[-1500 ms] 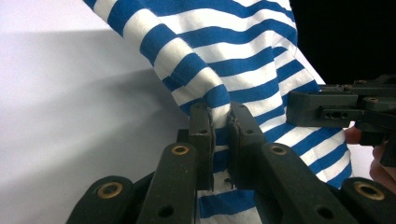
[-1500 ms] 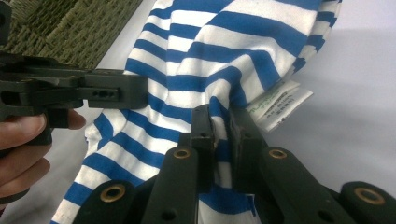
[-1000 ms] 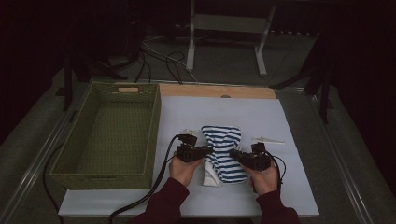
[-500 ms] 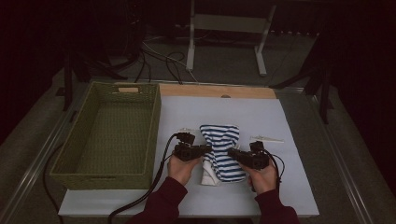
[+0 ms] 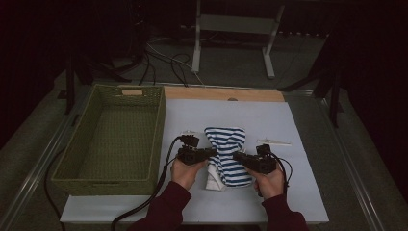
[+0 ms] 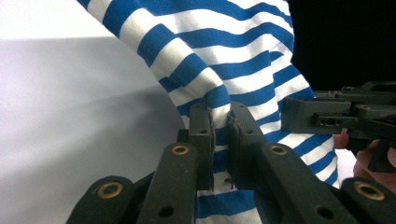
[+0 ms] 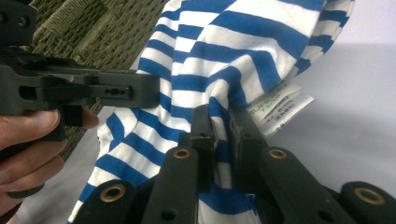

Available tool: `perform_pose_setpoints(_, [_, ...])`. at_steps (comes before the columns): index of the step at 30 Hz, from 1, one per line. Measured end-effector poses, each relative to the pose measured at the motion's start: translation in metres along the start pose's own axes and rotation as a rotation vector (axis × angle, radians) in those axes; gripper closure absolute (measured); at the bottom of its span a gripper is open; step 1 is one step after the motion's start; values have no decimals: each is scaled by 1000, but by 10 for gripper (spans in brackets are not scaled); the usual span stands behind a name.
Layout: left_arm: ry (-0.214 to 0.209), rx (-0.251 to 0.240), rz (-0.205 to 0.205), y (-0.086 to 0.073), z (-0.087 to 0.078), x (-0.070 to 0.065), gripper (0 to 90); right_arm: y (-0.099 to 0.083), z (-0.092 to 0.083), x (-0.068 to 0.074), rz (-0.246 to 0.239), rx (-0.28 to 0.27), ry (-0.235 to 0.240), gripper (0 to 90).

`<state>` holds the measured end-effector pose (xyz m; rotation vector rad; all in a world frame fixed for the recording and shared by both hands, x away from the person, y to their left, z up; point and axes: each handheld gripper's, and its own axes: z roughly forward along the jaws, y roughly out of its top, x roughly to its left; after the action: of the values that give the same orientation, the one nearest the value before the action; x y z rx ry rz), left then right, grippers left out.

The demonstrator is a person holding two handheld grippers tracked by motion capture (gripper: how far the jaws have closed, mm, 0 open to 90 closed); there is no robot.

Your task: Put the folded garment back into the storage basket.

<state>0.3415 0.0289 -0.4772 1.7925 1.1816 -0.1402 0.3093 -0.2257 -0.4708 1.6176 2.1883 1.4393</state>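
Nearest the person, the 2 black claws, left gripper (image 6: 220, 122) and right gripper (image 7: 221, 125), are each pinched tight on the blue-and-white striped cotton garment (image 5: 227, 155), mid-fold on the white table (image 5: 308, 139). Next probably: carry the held edges over evenly. Beyond, left, stands the green wicker basket (image 5: 159, 122).

A pale blue-grey table top (image 5: 298, 125) carries everything, with a strip of bare wood (image 5: 223, 94) along its 12 o'clock edge. A green woven basket (image 5: 103, 173) stands at the 9 o'clock side. A blue-and-white striped cloth (image 5: 226, 144) lies near the middle, toward 6 o'clock. A small white strip (image 5: 273, 142) lies just toward 3 o'clock of the cloth.
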Motion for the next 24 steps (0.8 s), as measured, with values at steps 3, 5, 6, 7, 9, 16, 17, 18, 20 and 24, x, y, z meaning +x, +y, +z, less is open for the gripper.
perform_pose_setpoints(3, [-4,-3,-2,1,-1,0,821,1,0,1,-2,-3,5,821])
perform_pose_setpoints(5, [-7,-3,-4,1,-2,0,821,2,0,1,-4,-6,8,821])
perform_pose_setpoints(6, [-7,-3,-3,2,-2,0,821,2,0,2,-1,-5,9,821])
perform_pose_setpoints(7, [-8,-2,-5,2,-3,1,821,2,1,2,-2,-5,11,821])
perform_pose_setpoints(9, [-10,-4,-9,2,-4,1,821,2,1,3,0,-5,13,821])
perform_pose_setpoints(16, [-15,-7,-9,4,-7,1,821,5,0,5,-2,-10,25,821])
perform_pose_setpoints(17, [-14,-8,-10,4,-7,1,821,5,0,5,-3,-11,25,821])
perform_pose_setpoints(18, [-15,-8,-10,4,-8,1,821,5,0,5,-3,-12,27,821])
perform_pose_setpoints(20, [-16,-9,-12,5,-8,1,821,5,0,6,-2,-13,30,821])
perform_pose_setpoints(24, [-19,-11,-15,5,-10,1,821,6,0,7,3,-14,33,821])
